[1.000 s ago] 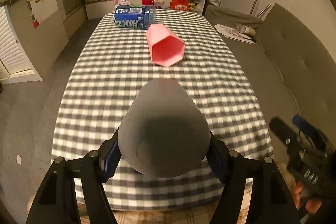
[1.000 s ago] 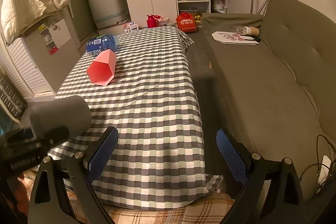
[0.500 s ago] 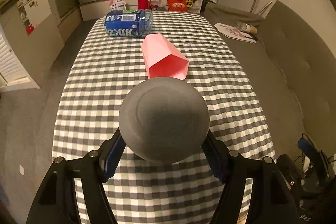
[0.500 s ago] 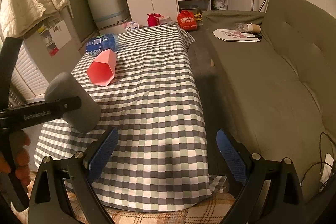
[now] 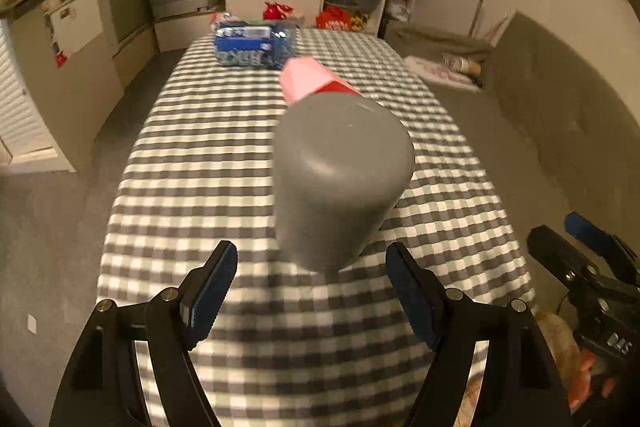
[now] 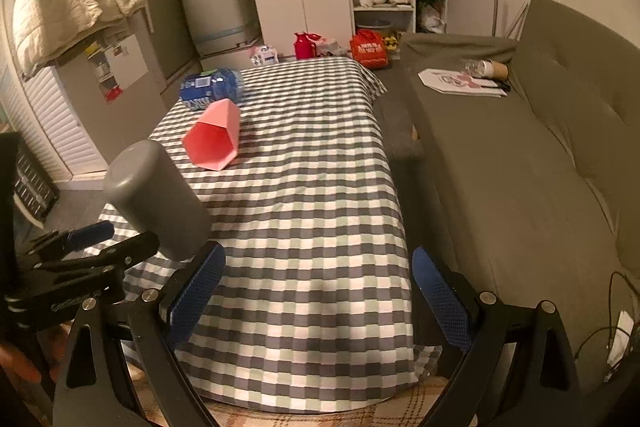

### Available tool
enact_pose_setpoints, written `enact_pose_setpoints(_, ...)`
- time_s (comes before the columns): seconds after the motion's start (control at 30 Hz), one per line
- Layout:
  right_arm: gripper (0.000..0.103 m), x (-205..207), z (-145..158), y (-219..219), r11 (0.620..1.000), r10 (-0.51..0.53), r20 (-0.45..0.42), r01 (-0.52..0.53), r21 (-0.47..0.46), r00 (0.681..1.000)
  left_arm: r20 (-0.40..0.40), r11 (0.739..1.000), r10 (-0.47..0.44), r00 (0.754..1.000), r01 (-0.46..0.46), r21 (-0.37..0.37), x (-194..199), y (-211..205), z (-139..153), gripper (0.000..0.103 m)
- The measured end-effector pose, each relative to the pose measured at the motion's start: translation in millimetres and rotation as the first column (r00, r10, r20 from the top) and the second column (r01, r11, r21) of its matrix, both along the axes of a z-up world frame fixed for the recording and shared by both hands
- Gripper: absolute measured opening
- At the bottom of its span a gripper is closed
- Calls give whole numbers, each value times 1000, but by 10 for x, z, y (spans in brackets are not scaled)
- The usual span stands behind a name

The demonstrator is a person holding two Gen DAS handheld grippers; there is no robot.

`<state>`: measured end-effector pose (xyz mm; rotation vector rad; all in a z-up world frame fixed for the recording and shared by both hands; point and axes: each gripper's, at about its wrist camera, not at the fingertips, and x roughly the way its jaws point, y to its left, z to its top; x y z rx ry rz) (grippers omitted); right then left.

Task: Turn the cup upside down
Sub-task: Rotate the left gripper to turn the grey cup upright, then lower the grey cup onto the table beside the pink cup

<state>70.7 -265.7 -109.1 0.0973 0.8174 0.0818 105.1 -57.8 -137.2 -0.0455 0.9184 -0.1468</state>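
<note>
A grey cup (image 5: 340,183) stands upside down, base up, on the checked tablecloth near the front edge. It also shows in the right wrist view (image 6: 156,199). My left gripper (image 5: 312,295) is open, its blue pads apart from the cup on either side and just behind it. My right gripper (image 6: 316,295) is open and empty, over the front edge of the table to the right of the cup.
A pink hexagonal cup (image 6: 214,137) lies on its side mid-table, and a blue bottle pack (image 6: 210,89) lies behind it. The checked table (image 6: 320,187) drops off at front and sides. A grey sofa (image 6: 520,167) runs along the right.
The left gripper has opened and let go of the grey cup, which now stands base up on the table. The gripper has drawn back slightly. The right gripper stayed open.
</note>
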Motion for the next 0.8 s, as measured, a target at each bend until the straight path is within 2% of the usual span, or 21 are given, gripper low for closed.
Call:
enact_pose_setpoints(0.2, 95, -131, 264, 110, 1000, 8, 55, -8, -12, 998, 110, 998, 61, 992, -59, -24, -227, 189, 383, 79)
enact_pose_setpoints(0.5, 95, -495, 743, 328, 998, 51, 170, -46, -37, 984, 283, 997, 65, 957, -49, -61, -682, 290, 908, 79)
enact_pose_setpoints(0.6, 95, -635, 838, 397, 997, 63, 217, -53, -51, 974, 326, 997, 73, 943, -59, -51, -800, 358, 978, 80)
enact_pose_setpoints(0.67, 95, -719, 861, 437, 997, 66, 238, -53, -59, 969, 341, 996, 86, 936, -74, -47, -856, 396, 986, 85)
enact_pose_setpoints(0.8, 103, -833, 860, 483, 997, 70, 262, -58, -53, 963, 386, 991, 131, 913, -114, -66, -1025, 543, 986, 94)
